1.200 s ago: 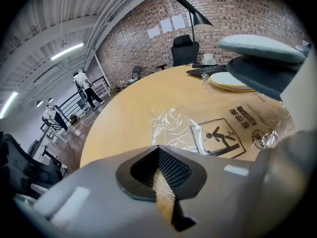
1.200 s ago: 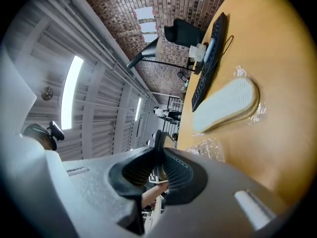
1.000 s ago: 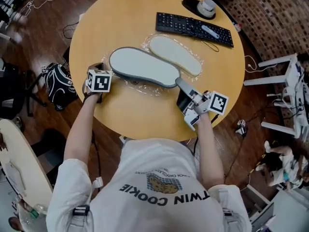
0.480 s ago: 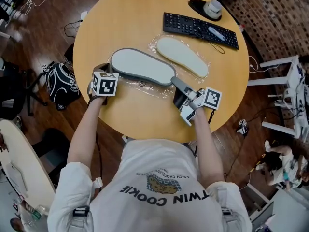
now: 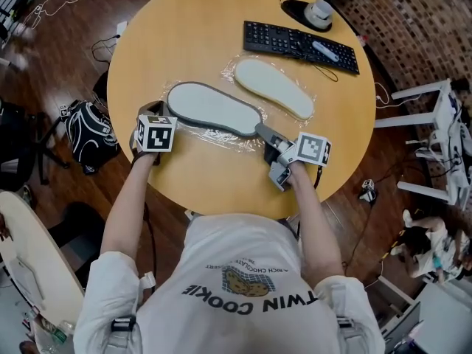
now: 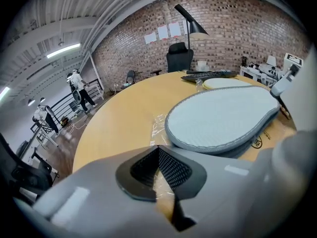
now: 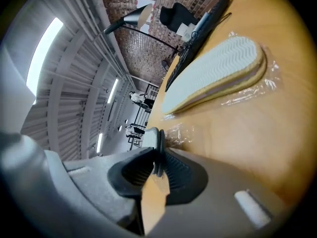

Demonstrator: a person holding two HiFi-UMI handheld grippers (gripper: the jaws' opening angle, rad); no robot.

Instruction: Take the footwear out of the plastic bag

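Right tongs (image 5: 261, 130) lowered, clamped on grey slipper (image 5: 210, 108) edge; left tongs (image 6: 159, 157) seemingly pinching bag (image 5: 215, 134).

You work at a round table (image 5: 199, 28) with a light wood top, set on a dark plank floor (image 5: 59, 65). Loose cables (image 5: 51, 4) and a black bag (image 5: 87, 133) lie on that floor to your left. A white frame (image 5: 435, 116) stands to your right. On the far side of the table sit a black keyboard (image 5: 301, 46) and a black desk lamp (image 6: 197, 29). Beyond the table is a black office chair (image 6: 179, 58) against a red brick wall (image 6: 247, 24), which carries three pale sheets (image 6: 162, 32). The ceiling (image 6: 64, 14) is ribbed and lit by strip lights (image 6: 63, 50).
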